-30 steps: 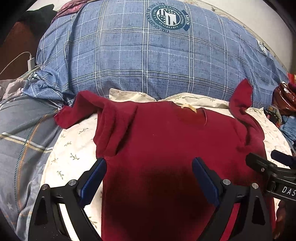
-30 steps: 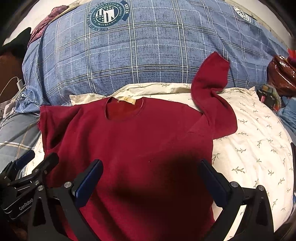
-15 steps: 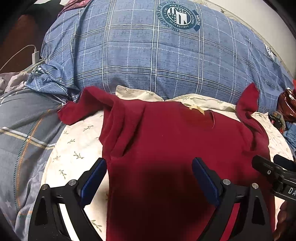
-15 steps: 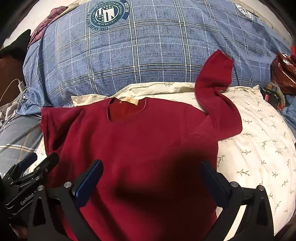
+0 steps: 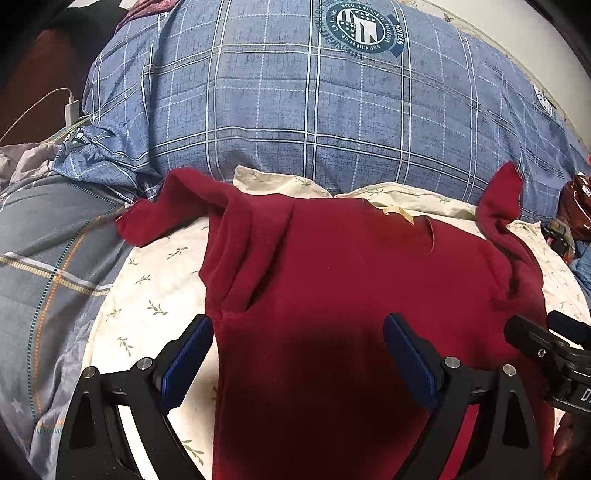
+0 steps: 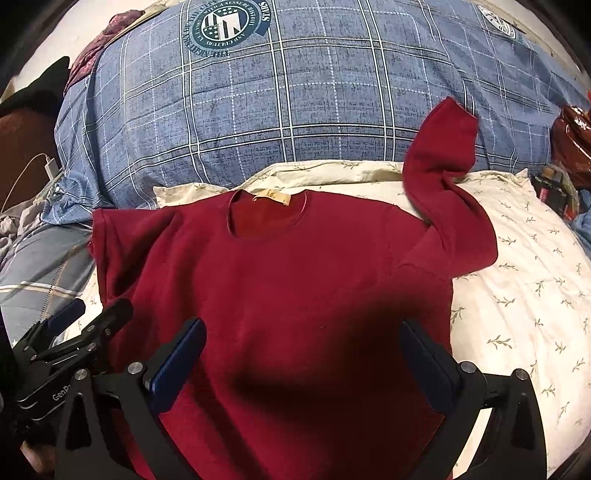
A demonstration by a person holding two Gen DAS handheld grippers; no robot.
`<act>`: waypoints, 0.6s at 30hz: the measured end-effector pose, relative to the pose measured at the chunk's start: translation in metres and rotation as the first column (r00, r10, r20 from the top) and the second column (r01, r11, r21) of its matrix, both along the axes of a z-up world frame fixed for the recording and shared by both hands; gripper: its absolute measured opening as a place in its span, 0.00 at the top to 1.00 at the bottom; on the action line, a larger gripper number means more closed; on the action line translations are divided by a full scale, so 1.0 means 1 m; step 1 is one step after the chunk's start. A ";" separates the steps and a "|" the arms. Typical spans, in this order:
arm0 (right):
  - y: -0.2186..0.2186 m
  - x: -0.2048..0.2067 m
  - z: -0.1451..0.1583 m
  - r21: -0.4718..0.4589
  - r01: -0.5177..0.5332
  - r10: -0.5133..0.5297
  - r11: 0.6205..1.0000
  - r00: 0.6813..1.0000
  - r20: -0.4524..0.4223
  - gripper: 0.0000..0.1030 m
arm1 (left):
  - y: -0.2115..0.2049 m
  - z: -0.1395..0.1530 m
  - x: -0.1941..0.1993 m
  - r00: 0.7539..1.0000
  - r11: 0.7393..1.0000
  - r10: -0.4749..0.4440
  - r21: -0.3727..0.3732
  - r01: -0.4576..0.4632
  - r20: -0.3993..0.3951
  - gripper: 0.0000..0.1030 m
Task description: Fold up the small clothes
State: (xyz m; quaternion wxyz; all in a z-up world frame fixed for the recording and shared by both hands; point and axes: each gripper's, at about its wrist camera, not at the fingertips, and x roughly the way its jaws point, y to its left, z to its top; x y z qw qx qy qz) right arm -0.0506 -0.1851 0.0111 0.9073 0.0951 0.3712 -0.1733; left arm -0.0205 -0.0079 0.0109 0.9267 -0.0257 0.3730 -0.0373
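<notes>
A blue plaid quilt (image 6: 314, 110) heaps behind a leaf-print cream pillow (image 6: 524, 288), pale wall (image 5: 517, 22) beyond.

Red sweater (image 5: 351, 280): hem cut off at 6 o'clock in both wrist views, lower body under dark shadow, weave unreadable there. Its left sleeve (image 5: 166, 210) bunched, cuff not visible. In the right wrist view that side is folded under, sleeve hidden. Neck label (image 6: 271, 194) too small to read. Round crest (image 5: 360, 29) on blue plaid duvet (image 5: 295, 110): lettering warped, partly legible only. Second crest (image 6: 498, 22) at 1 o'clock clipped by the lens rim. Dark red bag (image 6: 572, 144) at 3 o'clock cut off, contents unclear. White charger (image 5: 70, 110) at 9 o'clock: cable runs out of frame. Right gripper (image 5: 550, 350) only partly seen in the left view, finger gap hidden.
</notes>
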 end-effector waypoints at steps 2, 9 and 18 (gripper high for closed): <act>0.001 0.001 -0.001 -0.006 0.004 -0.004 1.000 1.000 -0.007 0.00 | 0.000 0.000 0.001 1.000 1.000 0.000 -0.001 0.000 -0.002 0.10; 0.005 0.004 0.000 -0.027 -0.005 0.004 1.000 1.000 -0.011 0.00 | 0.000 -0.001 0.002 1.000 1.000 0.004 0.001 -0.004 -0.003 0.10; 0.008 0.008 -0.002 -0.035 -0.017 0.016 0.999 1.000 -0.022 0.00 | 0.000 -0.001 0.004 1.000 1.000 0.006 0.002 -0.006 -0.005 0.10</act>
